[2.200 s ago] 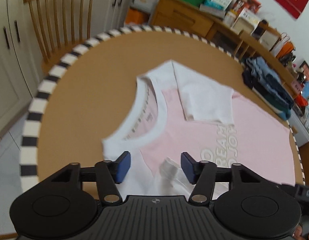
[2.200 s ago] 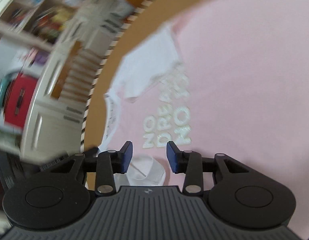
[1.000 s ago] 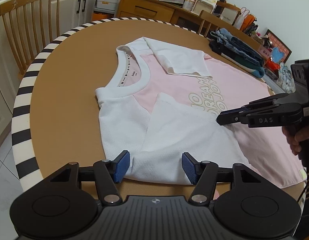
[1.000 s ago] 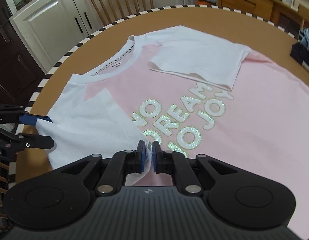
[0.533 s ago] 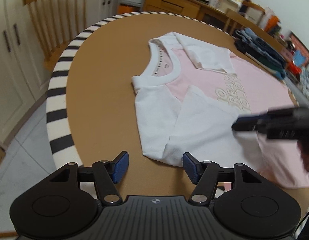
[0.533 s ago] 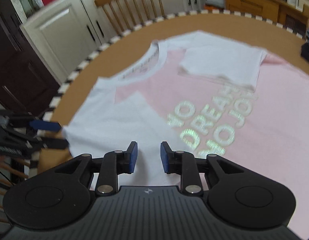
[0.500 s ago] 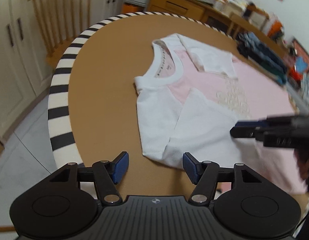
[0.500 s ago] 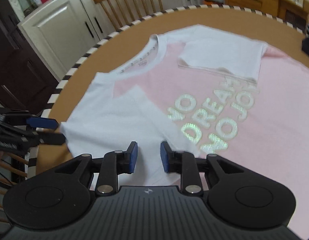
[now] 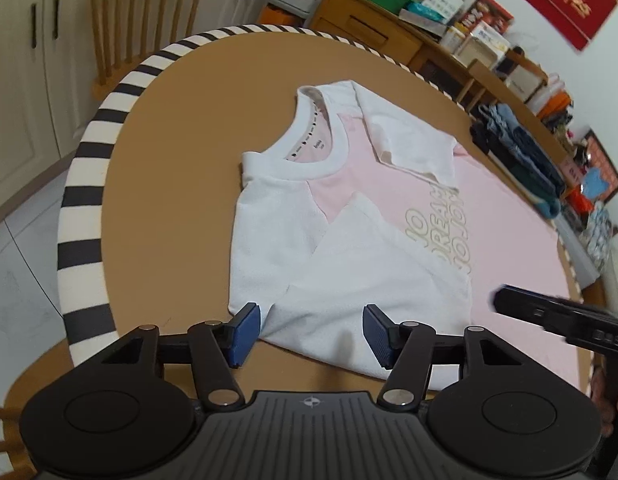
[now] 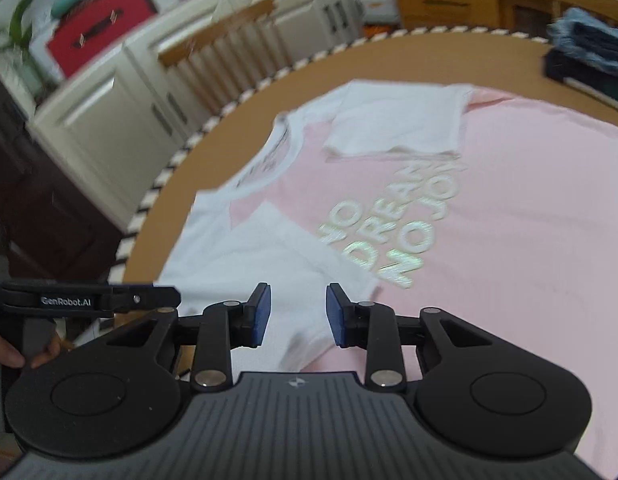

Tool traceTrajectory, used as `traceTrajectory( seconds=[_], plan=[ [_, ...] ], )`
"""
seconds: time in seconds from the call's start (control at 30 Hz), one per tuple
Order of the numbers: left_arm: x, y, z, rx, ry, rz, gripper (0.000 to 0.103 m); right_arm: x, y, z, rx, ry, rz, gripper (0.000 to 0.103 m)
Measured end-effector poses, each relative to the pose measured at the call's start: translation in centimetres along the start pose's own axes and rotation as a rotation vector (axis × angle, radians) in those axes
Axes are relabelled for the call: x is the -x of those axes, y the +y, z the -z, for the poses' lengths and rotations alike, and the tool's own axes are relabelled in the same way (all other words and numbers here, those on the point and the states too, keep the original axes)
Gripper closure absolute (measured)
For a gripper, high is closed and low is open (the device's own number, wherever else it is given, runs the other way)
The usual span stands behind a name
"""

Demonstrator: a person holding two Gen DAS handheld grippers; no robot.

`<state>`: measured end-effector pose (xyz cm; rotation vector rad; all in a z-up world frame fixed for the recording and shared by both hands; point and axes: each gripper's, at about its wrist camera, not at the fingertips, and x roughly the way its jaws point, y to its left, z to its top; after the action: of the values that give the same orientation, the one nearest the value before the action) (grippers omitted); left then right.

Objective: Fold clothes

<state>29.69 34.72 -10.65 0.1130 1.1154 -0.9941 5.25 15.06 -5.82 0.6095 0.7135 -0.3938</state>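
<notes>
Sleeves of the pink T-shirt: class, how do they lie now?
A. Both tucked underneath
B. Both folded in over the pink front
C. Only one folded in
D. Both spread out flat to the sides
B: the near sleeve and far sleeve both lie on the T-shirt front.

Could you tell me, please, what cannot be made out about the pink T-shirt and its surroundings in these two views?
- Hem of the pink and white T-shirt: cut off by the right gripper body in the right wrist view and by the round brown table edge in the left wrist view.
- Small neck label: too small to read.
- Stack of dark folded clothes: blurred and cut off at the frame edge, right wrist view.
</notes>
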Motion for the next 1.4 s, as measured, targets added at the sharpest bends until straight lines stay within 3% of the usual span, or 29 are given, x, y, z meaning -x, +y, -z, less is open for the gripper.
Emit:
traceTrajectory(
  seconds=[0.17, 0.27, 0.37, 0.6, 0.83, 0.97, 1.1, 1.2, 1.4],
  plan=[
    [2.0, -0.5, 0.7, -0.045, -0.033, -0.041, 0.032, 5.2, -1.4, 2.4, -0.051, -0.069, 0.111, 0.063],
    [3.2, -0.9, 1.9, -0.085, -0.049, -0.042, 0.027, 7.2, -1.2, 4.9, -0.099, -0.098, 0.127, 0.061],
    [3.3, -0.6, 3.4, -0.060, -0.025, -0.028, 0.027, 8.0, -0.4, 7.2, -0.115, -0.116, 0.125, 0.061],
    [2.7, 0.8, 4.5, 0.119, -0.010, -0.006, 0.031, 5.0, 2.4, 7.8, -0.113, -0.081, 0.022, 0.082],
    [2.6, 2.3, 4.3, 0.228, -0.014, 0.008, 0.029, -1.0, 3.8, 5.1, -0.076, 0.012, 0.005, 0.083],
    [2.3, 3.5, 4.4, 0.385, -0.017, 0.089, 0.026, -3.5, 3.3, 5.1, -0.075, 0.116, 0.036, 0.084],
    [1.1, 4.5, 5.0, 0.621, -0.035, 0.192, 0.026, -3.7, 1.4, 5.0, -0.173, 0.129, -0.018, 0.087],
    [0.2, 4.7, 5.0, 0.730, -0.065, 0.213, 0.027, -3.8, 0.6, 4.8, -0.206, 0.146, -0.040, 0.090],
    [-1.1, 3.6, 3.1, 0.723, -0.105, 0.143, 0.030, -3.7, 0.7, 4.5, -0.180, 0.161, -0.051, 0.089]
  ],
)
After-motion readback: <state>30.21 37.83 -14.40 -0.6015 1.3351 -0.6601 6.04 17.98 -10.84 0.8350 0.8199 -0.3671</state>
